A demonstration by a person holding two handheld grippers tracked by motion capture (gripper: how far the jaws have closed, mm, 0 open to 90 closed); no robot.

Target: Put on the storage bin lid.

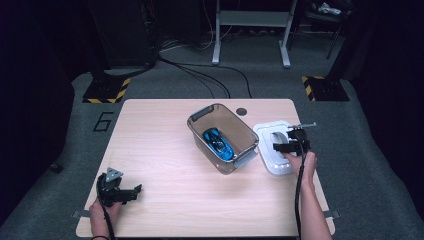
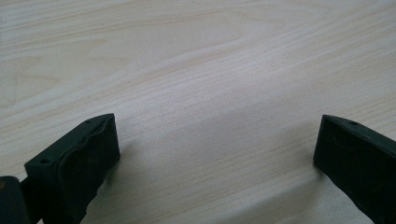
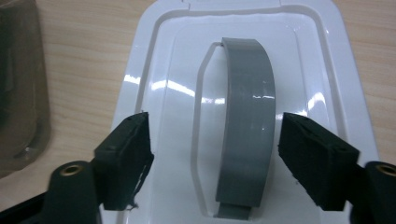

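In the high view, the right claw (image 1: pixel 291 140) hovers over the white lid (image 1: pixel 272 150) at centre right of the desk (image 1: pixel 165 200), beside the clear bin (image 1: pixel 222 137) holding a blue toy car (image 1: pixel 218 143). The left claw (image 1: pixel 131 191) rests lower left.

In the left gripper view, its jaws gape wide over bare wood.

In the right gripper view, the jaws stand partly open, straddling the lid's grey handle (image 3: pixel 245 126) without touching.

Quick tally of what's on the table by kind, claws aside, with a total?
Clear bin: 1
Blue toy car, inside the bin: 1
White lid with grey handle, beside the bin: 1
Total: 3
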